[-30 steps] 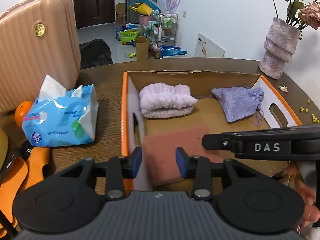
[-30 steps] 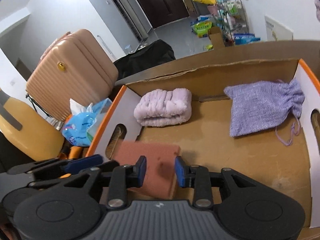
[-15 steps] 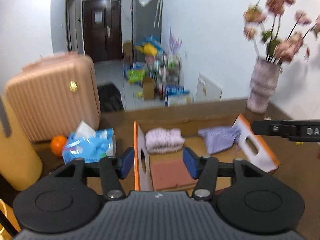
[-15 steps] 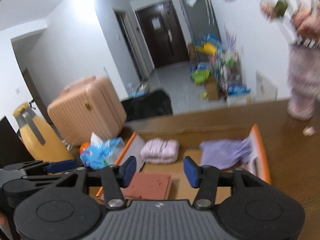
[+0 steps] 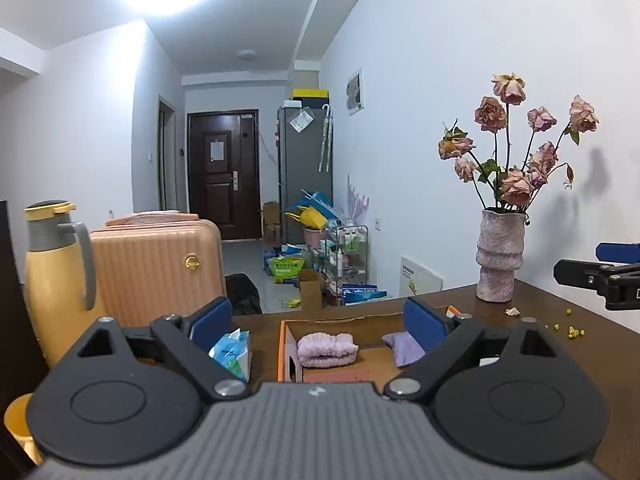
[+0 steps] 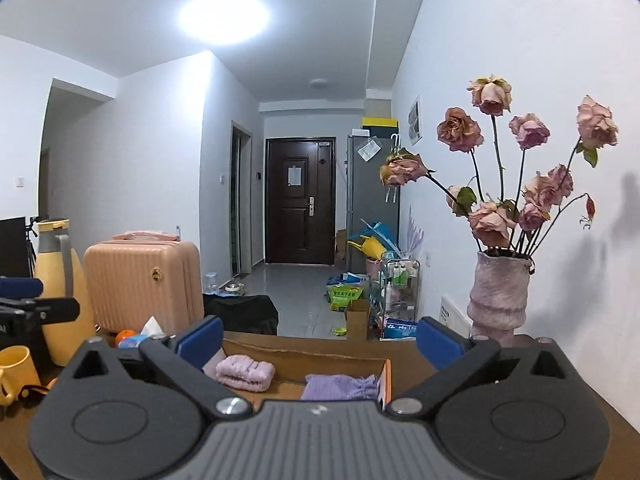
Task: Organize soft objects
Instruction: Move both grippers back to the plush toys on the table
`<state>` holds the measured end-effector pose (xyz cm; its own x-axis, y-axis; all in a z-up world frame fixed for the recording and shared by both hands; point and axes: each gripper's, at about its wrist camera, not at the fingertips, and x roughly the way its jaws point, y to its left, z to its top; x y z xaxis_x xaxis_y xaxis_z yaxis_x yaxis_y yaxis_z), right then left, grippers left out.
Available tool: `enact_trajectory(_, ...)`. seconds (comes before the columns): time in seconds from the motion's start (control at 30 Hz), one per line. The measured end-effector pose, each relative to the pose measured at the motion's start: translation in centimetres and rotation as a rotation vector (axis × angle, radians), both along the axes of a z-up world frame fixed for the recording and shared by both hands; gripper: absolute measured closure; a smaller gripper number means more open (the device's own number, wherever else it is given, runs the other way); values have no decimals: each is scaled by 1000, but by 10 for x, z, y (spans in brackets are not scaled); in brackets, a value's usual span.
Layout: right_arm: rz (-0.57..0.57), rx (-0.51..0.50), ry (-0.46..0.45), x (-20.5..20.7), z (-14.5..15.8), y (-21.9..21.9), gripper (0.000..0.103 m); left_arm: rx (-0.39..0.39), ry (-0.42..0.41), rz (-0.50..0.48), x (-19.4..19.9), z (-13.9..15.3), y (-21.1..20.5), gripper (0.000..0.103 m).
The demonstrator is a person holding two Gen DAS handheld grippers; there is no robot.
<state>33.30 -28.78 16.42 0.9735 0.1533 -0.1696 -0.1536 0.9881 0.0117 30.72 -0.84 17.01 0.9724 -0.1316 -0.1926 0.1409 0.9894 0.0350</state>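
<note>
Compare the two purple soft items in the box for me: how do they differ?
The folded fluffy towel is pale pink-lilac, thick and plush; the drawstring pouch is a deeper lavender, flat, of woven fabric. The fluffy towel lies toward the box's left side, the drawstring pouch toward its right, apart from it. Both rest inside the cardboard box, and neither gripper holds them.

In front of me an open cardboard box with orange edges (image 5: 285, 344) sits on the brown wooden table (image 5: 560, 344). A folded fluffy lilac towel (image 5: 327, 349) lies in the box at the back left, a purple cloth pouch (image 5: 402, 347) to its right. A blue tissue pack (image 5: 233, 353) lies left of the box. A rough pink vase of dried roses (image 5: 500, 256) stands behind it, on the right.
</note>
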Motion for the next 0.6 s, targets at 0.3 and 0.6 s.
enact_trajectory(0.3, 38, 18, -66, -87, -50, -4, 0, -39, -35, -10, -81, -52, 13, 0)
enact_trajectory(0.6, 95, 99, -8, -165, -129, -7, 0, -76, 61, -37, -155, -136, 22, 0)
